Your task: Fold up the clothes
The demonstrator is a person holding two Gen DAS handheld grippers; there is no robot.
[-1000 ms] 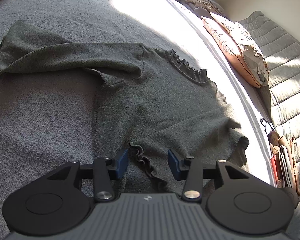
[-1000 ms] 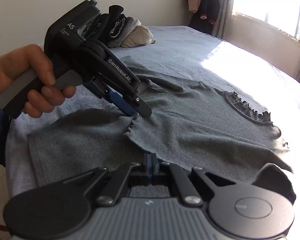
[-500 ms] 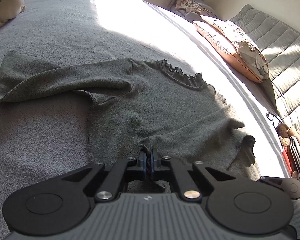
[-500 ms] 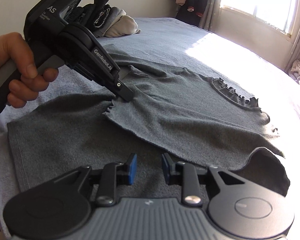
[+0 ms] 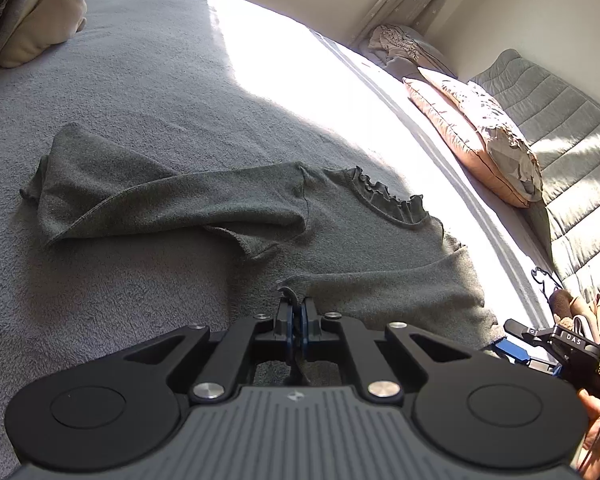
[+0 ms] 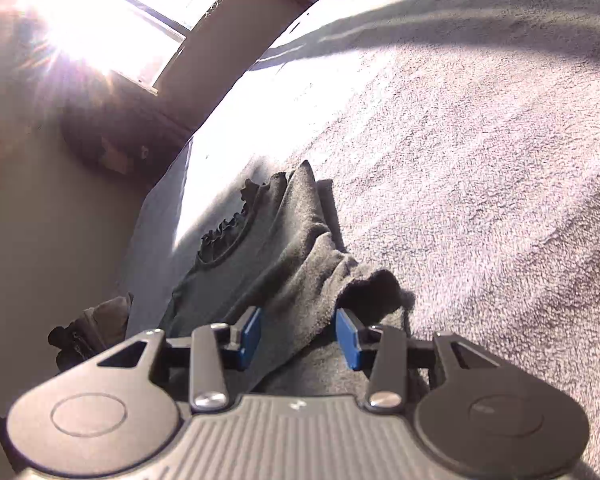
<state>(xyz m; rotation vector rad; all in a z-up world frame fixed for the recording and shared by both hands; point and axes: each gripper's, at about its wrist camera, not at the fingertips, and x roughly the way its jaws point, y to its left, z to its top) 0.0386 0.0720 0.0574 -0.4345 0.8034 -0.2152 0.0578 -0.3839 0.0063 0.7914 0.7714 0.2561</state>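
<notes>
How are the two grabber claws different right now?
The left gripper has its jaws pressed together, pinching the frilly cuff of the top's sleeve; the right gripper has its jaws wide apart with cloth between them, not squeezed. The left one sits over the middle of the top; the right one is at the top's side edge. Both have blue pads and black arms.
</notes>
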